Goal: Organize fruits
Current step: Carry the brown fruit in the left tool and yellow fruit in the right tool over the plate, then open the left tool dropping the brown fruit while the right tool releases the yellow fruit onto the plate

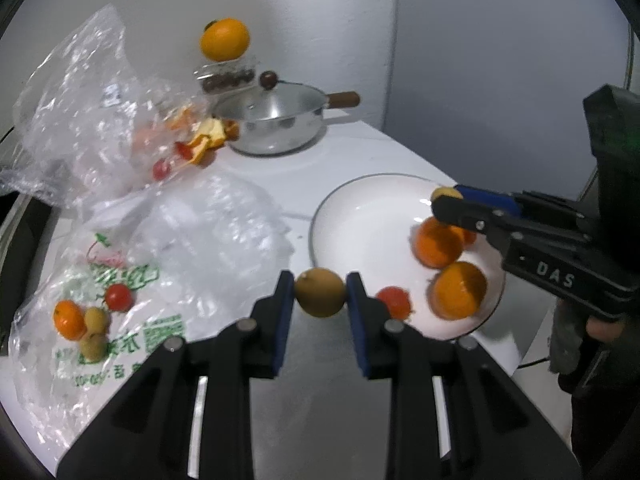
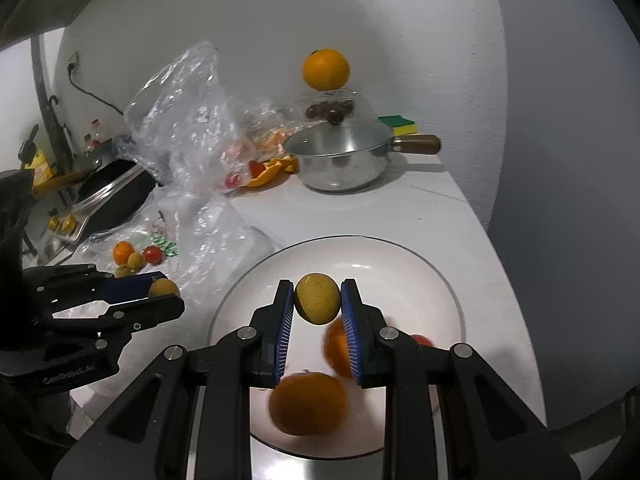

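My left gripper (image 1: 320, 294) is shut on a small tan longan (image 1: 320, 293), held just left of the white plate (image 1: 352, 224). My right gripper (image 2: 317, 299) is shut on another yellow-tan longan (image 2: 317, 298) above the plate (image 2: 420, 280). On the plate lie two oranges (image 1: 436, 246) (image 1: 460, 290) and a red tomato (image 1: 394, 302). The right gripper (image 1: 448, 200) shows from the side in the left wrist view, and the left gripper (image 2: 164, 292) at the lower left of the right wrist view. A printed plastic bag (image 1: 120, 280) holds an orange (image 1: 69, 319), a tomato (image 1: 119, 297) and longans (image 1: 96, 320).
A steel pot (image 1: 276, 120) with a wooden handle stands at the back, next to orange peel (image 1: 208, 136) and a crumpled clear bag (image 1: 80, 112). A big orange (image 1: 225, 39) sits on a clear box of dark fruit. A sponge (image 2: 396, 123) and a dark pan (image 2: 116, 196) flank the counter.
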A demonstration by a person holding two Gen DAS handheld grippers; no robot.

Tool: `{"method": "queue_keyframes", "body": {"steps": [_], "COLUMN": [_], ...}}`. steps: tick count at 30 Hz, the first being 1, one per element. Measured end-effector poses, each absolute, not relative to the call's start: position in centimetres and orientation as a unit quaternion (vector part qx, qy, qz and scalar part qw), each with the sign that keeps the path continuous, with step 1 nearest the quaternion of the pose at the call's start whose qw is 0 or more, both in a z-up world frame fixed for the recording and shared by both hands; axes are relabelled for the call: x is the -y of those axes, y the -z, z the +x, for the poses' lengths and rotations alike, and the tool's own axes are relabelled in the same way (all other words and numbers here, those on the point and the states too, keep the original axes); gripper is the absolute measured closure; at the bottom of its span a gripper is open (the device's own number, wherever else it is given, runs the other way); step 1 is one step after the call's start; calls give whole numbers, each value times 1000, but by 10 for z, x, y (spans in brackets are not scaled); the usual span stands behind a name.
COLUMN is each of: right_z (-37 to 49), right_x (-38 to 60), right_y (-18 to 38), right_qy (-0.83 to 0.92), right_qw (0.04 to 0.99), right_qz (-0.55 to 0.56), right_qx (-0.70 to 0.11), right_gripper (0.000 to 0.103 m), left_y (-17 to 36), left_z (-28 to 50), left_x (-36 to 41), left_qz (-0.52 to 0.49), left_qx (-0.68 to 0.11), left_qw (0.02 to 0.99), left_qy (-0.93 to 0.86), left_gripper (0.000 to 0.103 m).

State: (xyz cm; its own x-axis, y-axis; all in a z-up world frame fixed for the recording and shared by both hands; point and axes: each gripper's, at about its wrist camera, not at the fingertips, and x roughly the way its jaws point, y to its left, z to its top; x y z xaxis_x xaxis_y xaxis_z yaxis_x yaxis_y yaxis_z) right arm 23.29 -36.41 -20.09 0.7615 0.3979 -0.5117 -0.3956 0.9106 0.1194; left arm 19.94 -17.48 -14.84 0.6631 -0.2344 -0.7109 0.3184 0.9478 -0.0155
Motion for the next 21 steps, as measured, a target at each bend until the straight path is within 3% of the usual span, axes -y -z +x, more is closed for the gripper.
{"method": "queue_keyframes", "body": {"steps": [21], "right_z": [258], "right_x": [413], "right_y": [214], "right_qy": [-192], "right_qw": [939], "right_qz": [21], "right_qx": [-285], "right_gripper": [77], "left_y": [163], "left_z": [226], "left_x": [230], "left_qz": [75], "left_qx": [-395], "left_qw": [895], "left_qy": [193], "left_gripper": [76]}}
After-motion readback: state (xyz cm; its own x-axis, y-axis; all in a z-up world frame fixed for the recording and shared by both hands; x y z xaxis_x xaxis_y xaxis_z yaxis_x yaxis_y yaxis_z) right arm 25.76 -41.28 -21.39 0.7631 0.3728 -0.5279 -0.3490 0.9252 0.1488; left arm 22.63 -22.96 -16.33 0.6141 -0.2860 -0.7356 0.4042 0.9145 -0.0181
